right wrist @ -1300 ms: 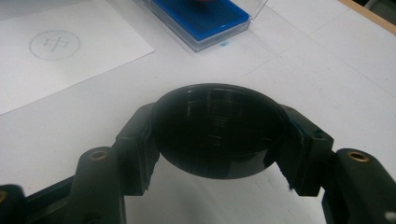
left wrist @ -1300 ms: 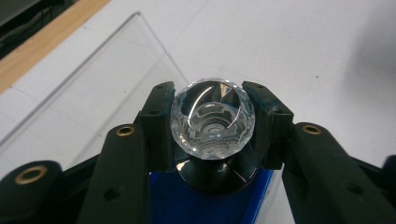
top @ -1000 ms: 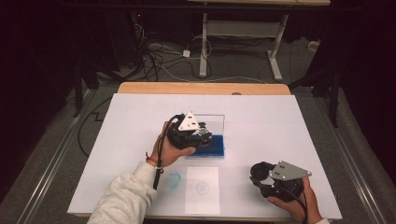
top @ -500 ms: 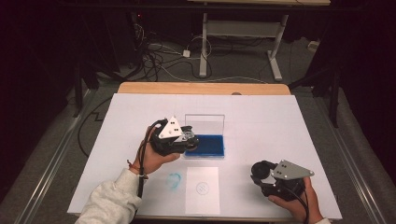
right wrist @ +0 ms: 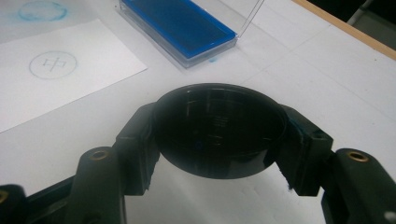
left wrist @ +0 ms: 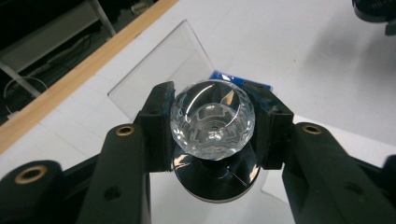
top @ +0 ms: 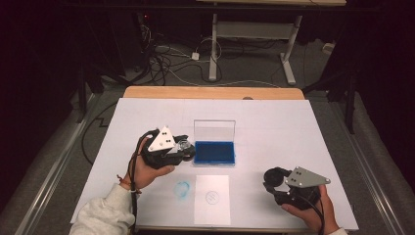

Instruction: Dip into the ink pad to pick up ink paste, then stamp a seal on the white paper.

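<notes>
Stamp (left wrist: 212,122): you had its clear faceted knob clamped between the 2 jaws of your left gripper (top: 182,151), at frame centre-left, just beside the ink pad.
Ink pad (top: 214,152): blue, lid upright, at frame centre.
Right gripper (top: 273,180): at lower right, its jaws were closed on a round black cap (right wrist: 219,128).
Paper (top: 212,198): it lay at lower centre, with 1 circular print; a blue smudge (top: 182,190) sat beside it.
</notes>
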`<state>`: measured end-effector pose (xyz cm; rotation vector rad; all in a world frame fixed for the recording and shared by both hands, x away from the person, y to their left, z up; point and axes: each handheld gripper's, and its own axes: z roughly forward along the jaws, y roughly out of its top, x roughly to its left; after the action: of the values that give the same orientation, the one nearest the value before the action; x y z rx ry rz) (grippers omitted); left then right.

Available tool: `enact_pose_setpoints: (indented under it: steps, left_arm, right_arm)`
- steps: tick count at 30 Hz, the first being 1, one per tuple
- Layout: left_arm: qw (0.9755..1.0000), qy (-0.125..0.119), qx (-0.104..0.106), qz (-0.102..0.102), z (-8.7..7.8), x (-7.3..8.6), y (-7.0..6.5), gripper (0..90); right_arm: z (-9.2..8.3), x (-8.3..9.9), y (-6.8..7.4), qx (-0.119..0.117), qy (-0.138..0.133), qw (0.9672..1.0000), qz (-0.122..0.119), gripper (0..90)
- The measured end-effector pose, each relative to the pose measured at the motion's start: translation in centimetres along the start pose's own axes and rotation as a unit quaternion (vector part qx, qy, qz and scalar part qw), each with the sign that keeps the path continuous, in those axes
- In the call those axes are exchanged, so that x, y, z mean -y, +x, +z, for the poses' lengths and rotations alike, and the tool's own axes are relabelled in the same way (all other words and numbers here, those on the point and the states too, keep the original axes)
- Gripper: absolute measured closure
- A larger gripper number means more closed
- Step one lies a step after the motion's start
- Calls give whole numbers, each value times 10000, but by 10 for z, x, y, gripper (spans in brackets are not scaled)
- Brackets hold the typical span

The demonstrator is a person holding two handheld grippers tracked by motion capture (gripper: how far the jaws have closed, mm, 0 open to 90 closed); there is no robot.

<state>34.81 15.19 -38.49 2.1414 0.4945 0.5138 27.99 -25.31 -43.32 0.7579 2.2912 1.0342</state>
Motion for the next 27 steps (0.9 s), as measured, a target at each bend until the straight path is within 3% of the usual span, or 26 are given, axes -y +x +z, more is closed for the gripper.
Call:
enact_pose_setpoints:
  steps: [2,14,17,27]
  left_arm:
    - [9999,116,-57,79,-3,2,-1,551]
    - [9997,132,-155,-125,-28,25,-5,551]
    - [9996,96,-140,-219,-36,32,-6,551]
    - [9996,91,-45,-258,-52,44,-19,551]
  right_arm:
    - [0,0,0,-13,-9,10000,15,381]
    - [2,-3,0,-37,-39,10000,-7,381]
    - [3,-2,-1,-35,6,10000,-31,381]
    - [1,-3,1,-25,-67,10000,-48,381]
